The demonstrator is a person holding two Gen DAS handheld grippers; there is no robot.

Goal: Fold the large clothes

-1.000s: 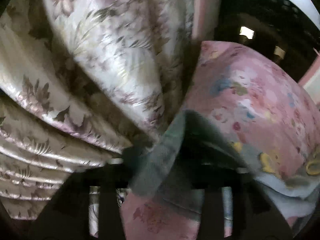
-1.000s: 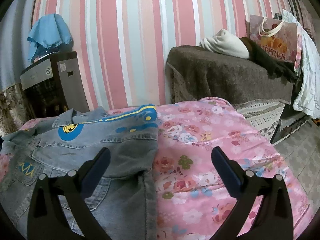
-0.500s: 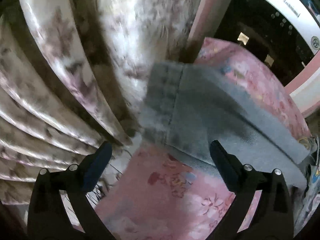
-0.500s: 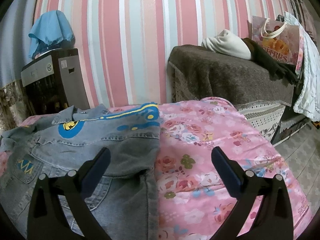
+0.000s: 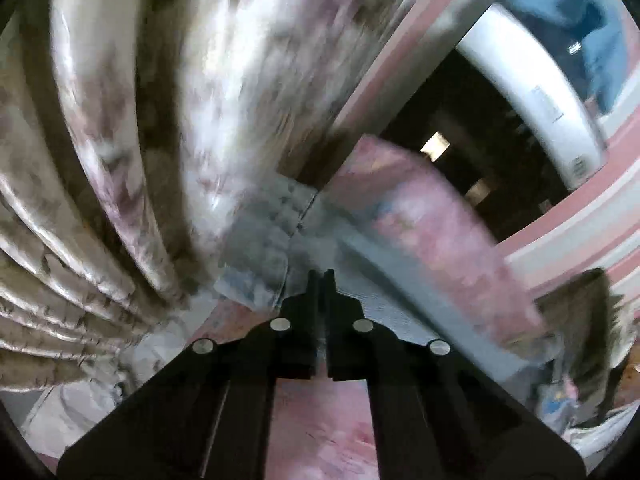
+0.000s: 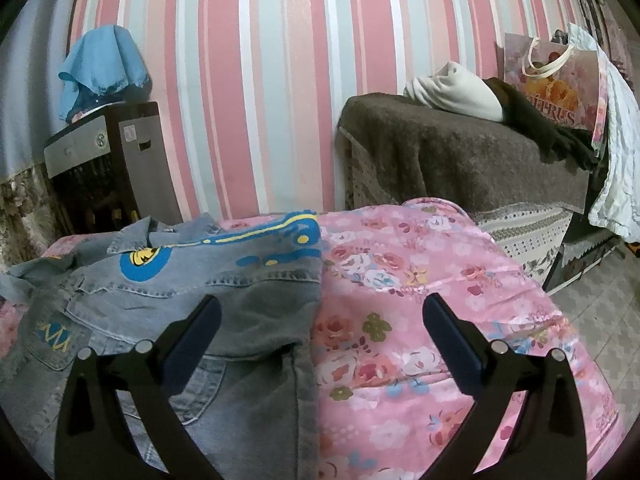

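A grey-blue denim jacket [image 6: 240, 280] with blue and yellow prints lies spread on the pink floral bed cover [image 6: 420, 280]. My right gripper [image 6: 322, 302] hangs open just above the jacket's right edge, with nothing between its fingers. In the blurred left wrist view, one denim sleeve end [image 5: 260, 256] lies at the bed's edge by the curtain. My left gripper [image 5: 320, 276] is closing, its jaws now tight together, and the sleeve's cloth is pinched at the tips.
A flowered curtain [image 5: 200, 80] hangs close on the left of the left gripper. A dark cabinet [image 6: 112, 168] with a blue cloth [image 6: 104, 60] stands by the striped wall. A brown-covered couch [image 6: 460, 160] holds a white garment [image 6: 456, 92] and a paper bag [image 6: 552, 84].
The left gripper let the cloth go and opened wide over the sleeve. It then turned, moved in and shut on the sleeve end. The right gripper stayed still and open.
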